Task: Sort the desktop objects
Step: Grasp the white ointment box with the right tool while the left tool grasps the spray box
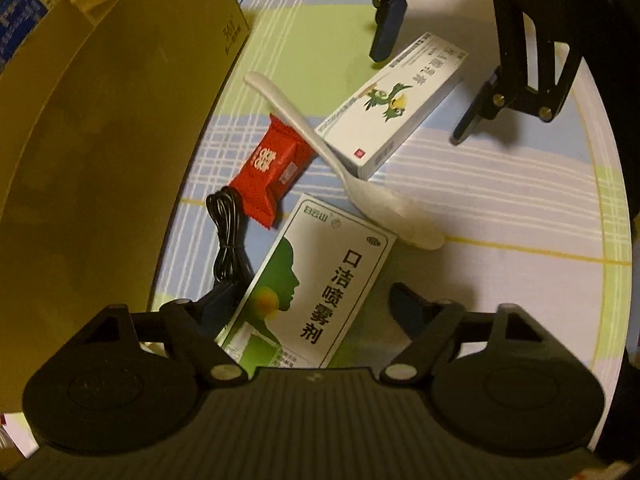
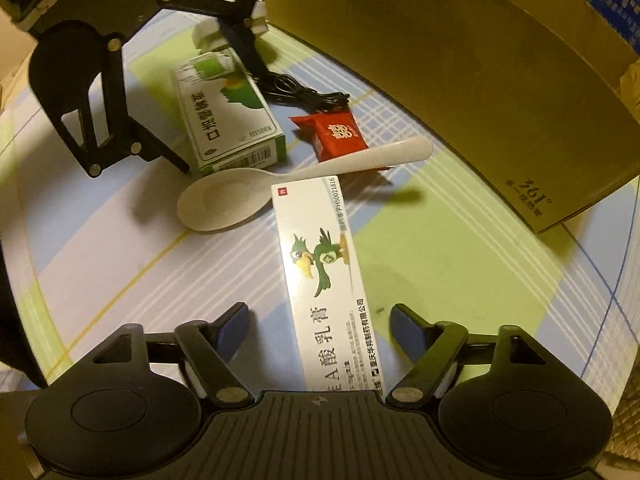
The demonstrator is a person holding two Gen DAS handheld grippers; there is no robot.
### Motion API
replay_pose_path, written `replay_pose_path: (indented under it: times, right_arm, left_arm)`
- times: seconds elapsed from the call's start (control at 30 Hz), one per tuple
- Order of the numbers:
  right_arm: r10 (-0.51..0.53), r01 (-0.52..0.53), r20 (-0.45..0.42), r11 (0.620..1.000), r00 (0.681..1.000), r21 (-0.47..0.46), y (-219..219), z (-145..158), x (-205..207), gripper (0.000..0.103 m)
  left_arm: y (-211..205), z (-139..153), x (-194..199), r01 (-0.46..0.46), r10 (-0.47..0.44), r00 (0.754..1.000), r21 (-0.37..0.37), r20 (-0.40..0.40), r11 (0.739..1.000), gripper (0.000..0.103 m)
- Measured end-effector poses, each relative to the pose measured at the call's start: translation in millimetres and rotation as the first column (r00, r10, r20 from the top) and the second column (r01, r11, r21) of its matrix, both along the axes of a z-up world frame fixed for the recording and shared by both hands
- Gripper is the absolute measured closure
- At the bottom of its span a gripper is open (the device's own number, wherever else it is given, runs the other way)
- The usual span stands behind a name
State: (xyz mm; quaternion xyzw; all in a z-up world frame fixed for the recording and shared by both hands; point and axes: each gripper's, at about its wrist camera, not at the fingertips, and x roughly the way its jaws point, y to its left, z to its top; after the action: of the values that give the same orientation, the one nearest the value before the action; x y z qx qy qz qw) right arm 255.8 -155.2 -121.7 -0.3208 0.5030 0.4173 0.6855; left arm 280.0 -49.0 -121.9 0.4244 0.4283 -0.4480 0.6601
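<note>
Pick-up step. Left gripper (image 1: pixel 308 312) straddles the green spray box (image 1: pixel 316 284) at lower centre; right gripper (image 2: pixel 316 328) straddles the bird-printed box (image 2: pixel 324 264). Fingers apart, not yet gripping. Next: close squarely.

1. Green-and-white spray box (image 1: pixel 316 280): flat, lower centre of left view.
2. White bird-print ointment box (image 2: pixel 324 276): flat, centre of right view.
3. Pale spoon (image 2: pixel 256 188): handle propped on ointment box.
4. Red snack packet (image 1: pixel 272 168) touching coiled black cable (image 1: pixel 226 236).
</note>
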Motion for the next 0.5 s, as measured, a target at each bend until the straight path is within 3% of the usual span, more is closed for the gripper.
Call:
replay_pose_path:
  times: [0.07, 0.2, 0.37, 0.5]
  right_arm:
    - [-0.01, 0.01, -0.009, 1.0, 1.0, 0.013, 1, 1, 2, 0.037]
    - [-0.038, 0.038, -0.012, 0.999, 0.999, 0.016, 4, 6, -1, 0.067]
    - [-0.148, 0.149, -0.031, 0.988, 0.988, 0.033, 0, 13, -13, 0.068]
    - [-0.297, 0.302, -0.077, 0.951, 0.952, 0.069, -12, 19, -28, 0.068]
  left_arm:
    - [2, -1, 0, -0.024, 0.024, 1.0, -0.007, -0.006, 1.0, 0.027]
    - [6, 0, -2, -0.11, 0.11, 0.994, -0.004, -0.02, 0.994, 0.042]
    - [11, 2, -19, -0.282, 0.282, 0.958, 0.001, -0.047, 0.959, 0.05]
    - [17, 3, -41, -0.463, 0.457, 0.883, -0.042, -0.105, 0.885, 0.052]
